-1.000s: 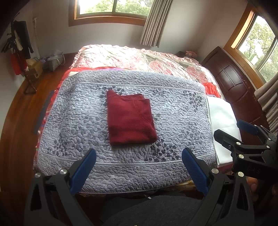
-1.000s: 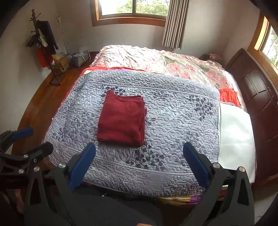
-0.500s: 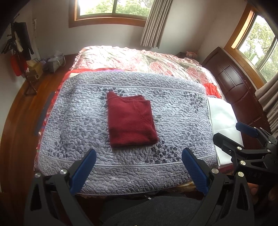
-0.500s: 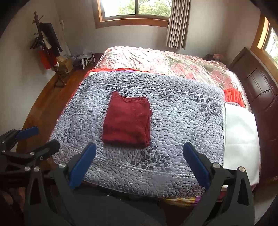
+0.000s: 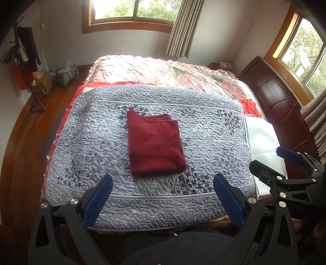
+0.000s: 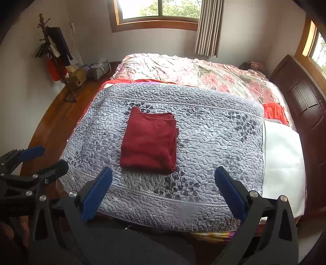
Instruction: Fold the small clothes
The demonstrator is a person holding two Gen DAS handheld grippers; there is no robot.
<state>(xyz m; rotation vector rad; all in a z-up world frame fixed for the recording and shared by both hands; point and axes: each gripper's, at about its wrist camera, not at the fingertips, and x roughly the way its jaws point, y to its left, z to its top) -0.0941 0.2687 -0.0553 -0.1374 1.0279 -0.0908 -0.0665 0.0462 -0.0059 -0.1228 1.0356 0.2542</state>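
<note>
Beyond both grippers' spread fingers (image 5: 97,197); folded sweater (image 5: 154,146).

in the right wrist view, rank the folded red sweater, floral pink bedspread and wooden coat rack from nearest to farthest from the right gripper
1. Folded red sweater, just ahead on the grey quilt.
2. Floral pink bedspread, beyond the quilt.
3. Wooden coat rack, far left corner.

Right gripper open.

Both cameras sit back at the foot side of the bed (image 5: 275,106), looking forward and down across the grey quilt (image 5: 101,142). The left view looks from the left side, catching the right claw (image 5: 273,161) at its right edge. The right view mirrors that, the left claw (image 6: 49,157) at its left edge. Both share the quilt, the red sweater (image 6: 148,142) and the far window (image 6: 156,10).
</note>
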